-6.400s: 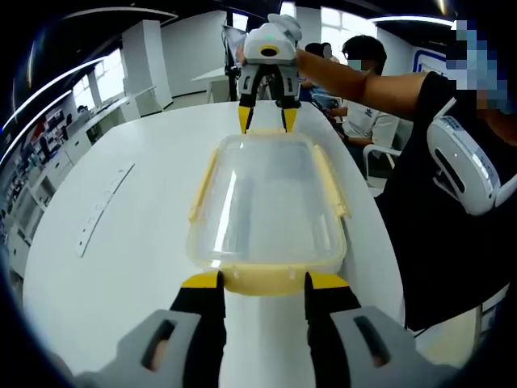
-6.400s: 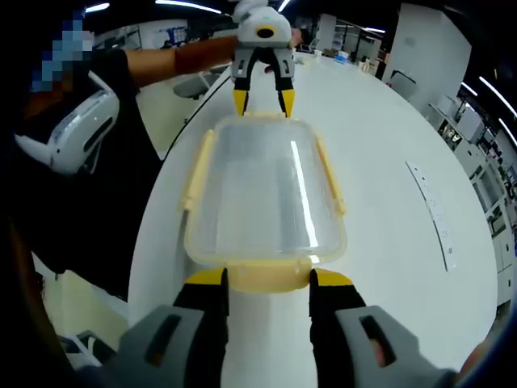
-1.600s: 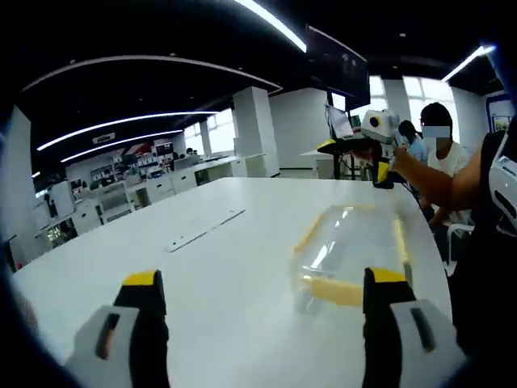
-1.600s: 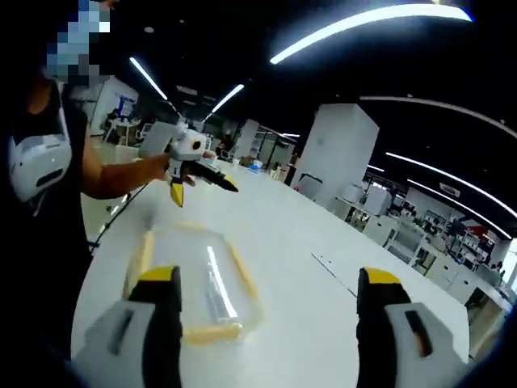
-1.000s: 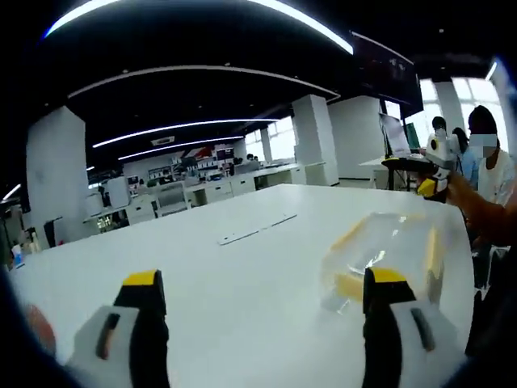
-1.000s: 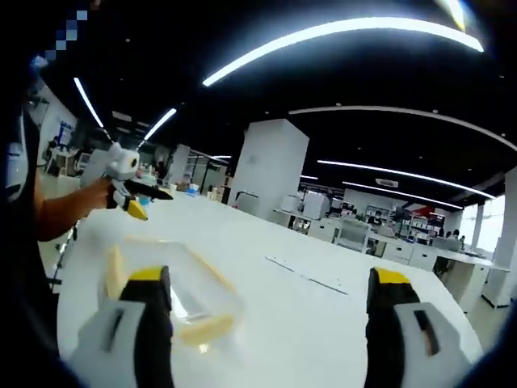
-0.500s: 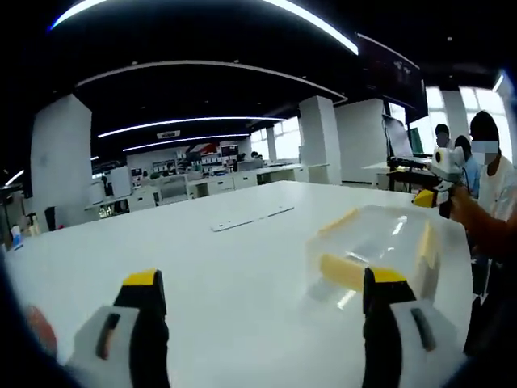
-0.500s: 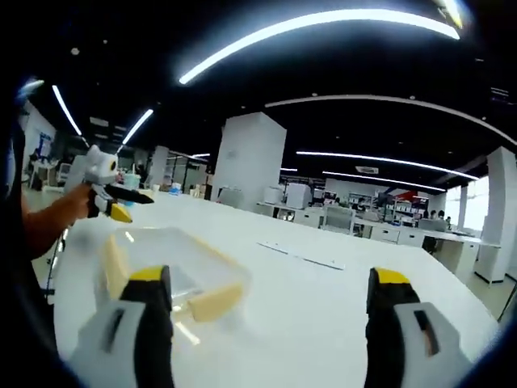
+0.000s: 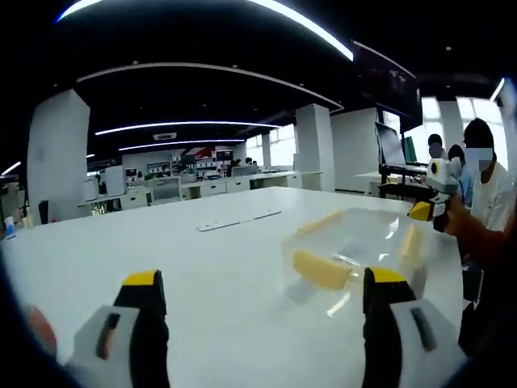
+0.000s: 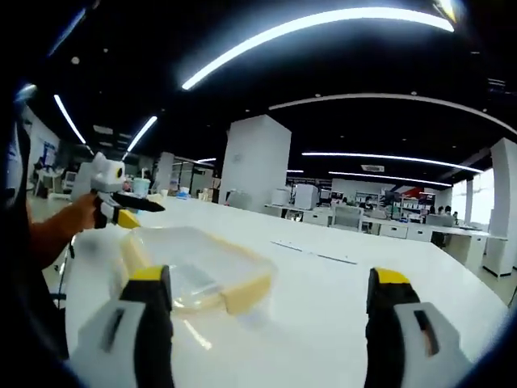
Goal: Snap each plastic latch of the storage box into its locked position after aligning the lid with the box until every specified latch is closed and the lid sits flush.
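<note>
The clear storage box (image 9: 355,246) with its lid on lies on the white table (image 9: 202,267). Its yellow end latch (image 9: 319,269) faces my left gripper (image 9: 262,279), whose jaws stand wide apart and empty, short of the box. In the left gripper view the right gripper (image 9: 430,202) hangs in a hand beyond the box's far end. In the right gripper view the box (image 10: 194,267) lies to the left with its near end latch (image 10: 246,293) towards my right gripper (image 10: 266,279), which is open and empty. The left gripper (image 10: 113,202) hovers past the far end there.
A flat white strip (image 9: 238,220) lies further out on the table, also seen in the right gripper view as a thin strip (image 10: 315,252). A seated person (image 9: 485,182) and a monitor (image 9: 388,145) are behind the box. Office desks fill the background.
Both grippers have come away from the box's ends and their jaws now stand far wider. Both cameras have dropped to near table height, so the box shows side-on; it has not visibly moved.
</note>
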A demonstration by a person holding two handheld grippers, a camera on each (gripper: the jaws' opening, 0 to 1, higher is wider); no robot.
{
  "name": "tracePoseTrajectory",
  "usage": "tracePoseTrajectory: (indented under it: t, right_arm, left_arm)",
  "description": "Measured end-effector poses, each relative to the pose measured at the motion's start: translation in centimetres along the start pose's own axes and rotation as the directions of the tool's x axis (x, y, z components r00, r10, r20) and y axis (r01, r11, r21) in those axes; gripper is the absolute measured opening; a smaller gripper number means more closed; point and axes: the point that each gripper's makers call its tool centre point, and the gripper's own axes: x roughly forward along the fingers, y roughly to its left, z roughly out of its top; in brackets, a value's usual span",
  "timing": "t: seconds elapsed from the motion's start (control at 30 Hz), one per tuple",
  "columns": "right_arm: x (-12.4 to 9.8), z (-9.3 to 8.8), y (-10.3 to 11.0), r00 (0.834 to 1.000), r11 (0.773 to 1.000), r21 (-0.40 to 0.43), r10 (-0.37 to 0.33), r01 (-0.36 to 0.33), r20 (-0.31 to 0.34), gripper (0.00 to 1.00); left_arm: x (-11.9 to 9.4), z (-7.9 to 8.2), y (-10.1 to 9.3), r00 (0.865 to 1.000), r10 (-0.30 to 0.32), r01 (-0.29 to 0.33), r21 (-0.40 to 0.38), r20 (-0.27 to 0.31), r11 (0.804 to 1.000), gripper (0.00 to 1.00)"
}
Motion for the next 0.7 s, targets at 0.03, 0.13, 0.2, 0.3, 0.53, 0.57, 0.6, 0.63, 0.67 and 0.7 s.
tracePoseTrajectory:
  t: [0.03,0.13,0.2,0.3,0.53,0.57,0.6,0.63,0.67,0.7]
  right_arm:
    - [-0.1,0.0,0.1,1.000,1.000,0.001,0.002,-0.002,0.001,1.00]
    - [-0.4,0.2,0.4,1.000,1.000,0.006,0.008,-0.008,0.009,1.00]
    - [-0.6,0.2,0.6,1.000,1.000,0.009,0.007,-0.007,0.007,1.00]
    - [-0.9,0.1,0.8,1.000,1.000,0.002,0.004,-0.004,0.004,1.00]
    - [-1.2,-0.4,1.6,1.000,1.000,0.003,0.015,-0.015,-0.012,0.98]
    - [-1.2,-0.5,1.7,1.000,1.000,0.005,0.016,-0.016,-0.013,0.98]
    - [-1.2,-0.6,1.8,1.000,1.000,0.007,0.016,-0.016,-0.014,0.98]
    - [-1.3,-0.6,1.9,1.000,1.000,0.007,0.017,-0.017,-0.016,0.98]
    - [-1.3,-0.7,2.0,1.000,1.000,0.008,0.020,-0.020,-0.018,0.98]
    - [-1.3,-0.7,2.2,1.000,1.000,0.008,0.021,-0.021,-0.018,0.98]
  left_arm:
    - [-0.1,0.0,-0.1,1.000,0.000,0.000,0.000,0.002,1.000,1.00]
    - [-0.6,0.2,-0.2,1.000,0.000,0.000,0.004,0.003,1.000,1.00]
    - [-0.9,0.3,-0.5,1.000,-0.002,0.002,0.005,0.006,1.000,1.00]
    - [-1.1,0.2,-0.6,1.000,0.001,-0.001,0.006,0.004,1.000,1.00]
    - [-1.4,0.1,-1.0,1.000,-0.001,0.001,0.002,0.009,1.000,1.00]
    - [-1.5,0.1,-1.1,1.000,-0.002,0.002,0.002,0.010,1.000,1.00]
    - [-1.5,0.0,-1.2,1.000,-0.004,0.004,0.000,0.012,1.000,1.00]
    - [-1.5,-0.2,-1.4,1.000,-0.007,0.007,0.002,0.014,1.000,1.00]
    - [-1.5,-0.3,-1.5,1.000,-0.007,0.007,0.003,0.013,1.000,1.00]
    - [-1.5,-0.4,-1.5,1.000,-0.007,0.007,0.004,0.013,1.000,1.00]
